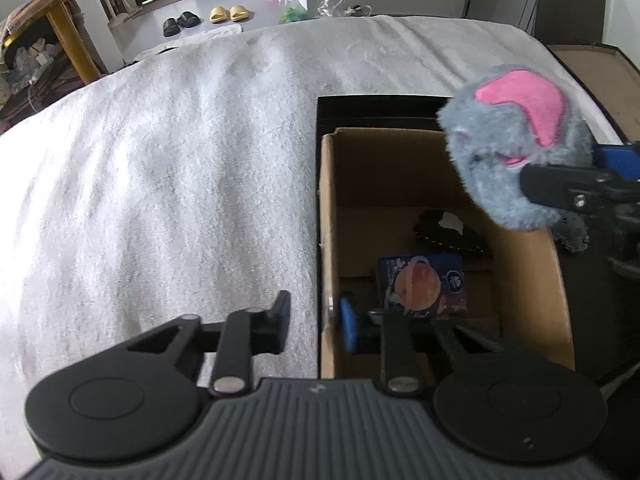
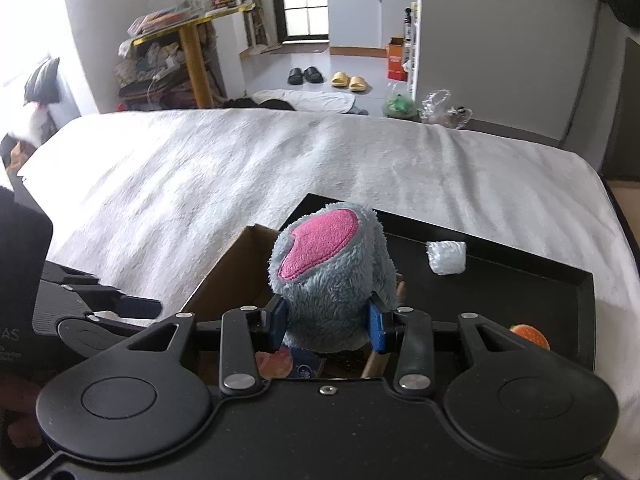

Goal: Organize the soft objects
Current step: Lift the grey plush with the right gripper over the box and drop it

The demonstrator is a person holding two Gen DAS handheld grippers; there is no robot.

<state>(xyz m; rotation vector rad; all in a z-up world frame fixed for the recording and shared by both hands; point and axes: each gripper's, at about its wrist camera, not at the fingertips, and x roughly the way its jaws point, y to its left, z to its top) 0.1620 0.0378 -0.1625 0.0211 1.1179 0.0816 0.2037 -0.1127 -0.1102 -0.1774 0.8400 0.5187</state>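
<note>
My right gripper (image 2: 328, 326) is shut on a grey plush toy (image 2: 332, 276) with a pink patch and holds it above the open cardboard box (image 2: 224, 268). In the left wrist view the plush toy (image 1: 516, 148) hangs over the box's (image 1: 332, 216) right side, held by the right gripper (image 1: 568, 188). My left gripper (image 1: 316, 326) is open, its fingers either side of the box's left wall near the front corner. Inside the box lie a dark blue packet with an orange picture (image 1: 424, 284) and a black item (image 1: 448, 232).
The box sits in a black tray (image 2: 520, 276) on a white towel-covered table (image 1: 180, 180). On the tray lie a white wrapped lump (image 2: 446, 257) and an orange-red soft item (image 2: 530, 336). Slippers and clutter lie on the floor beyond the table.
</note>
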